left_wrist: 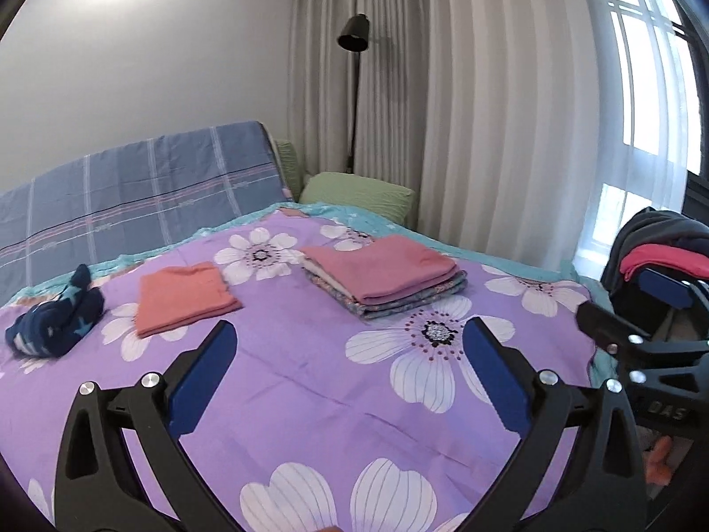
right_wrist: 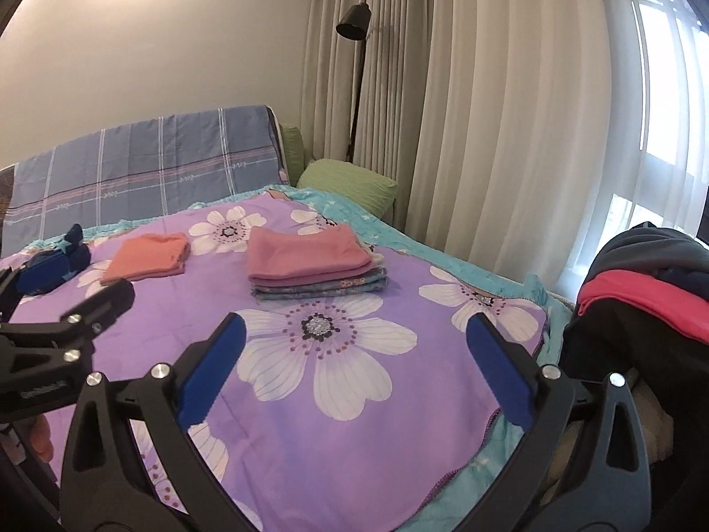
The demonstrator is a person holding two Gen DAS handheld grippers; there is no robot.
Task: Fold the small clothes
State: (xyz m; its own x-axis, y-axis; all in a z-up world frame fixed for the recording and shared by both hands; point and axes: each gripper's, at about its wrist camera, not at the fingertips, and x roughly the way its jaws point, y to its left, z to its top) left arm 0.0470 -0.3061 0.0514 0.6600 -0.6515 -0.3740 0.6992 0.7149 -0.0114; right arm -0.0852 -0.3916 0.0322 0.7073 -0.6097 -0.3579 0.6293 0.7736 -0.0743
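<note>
Unfolded clothes [right_wrist: 647, 292] heaped, cut off at right edge

We read only one marking: the raised letters "DAS" on the black body of the right gripper [left_wrist: 660, 306], seen at the right edge of the left wrist view. Lettering on the left gripper [right_wrist: 66, 283] body is too blurred to read.

Left gripper [left_wrist: 350, 332] and right gripper [right_wrist: 354, 326] hover, jaws wide, empty.
</note>
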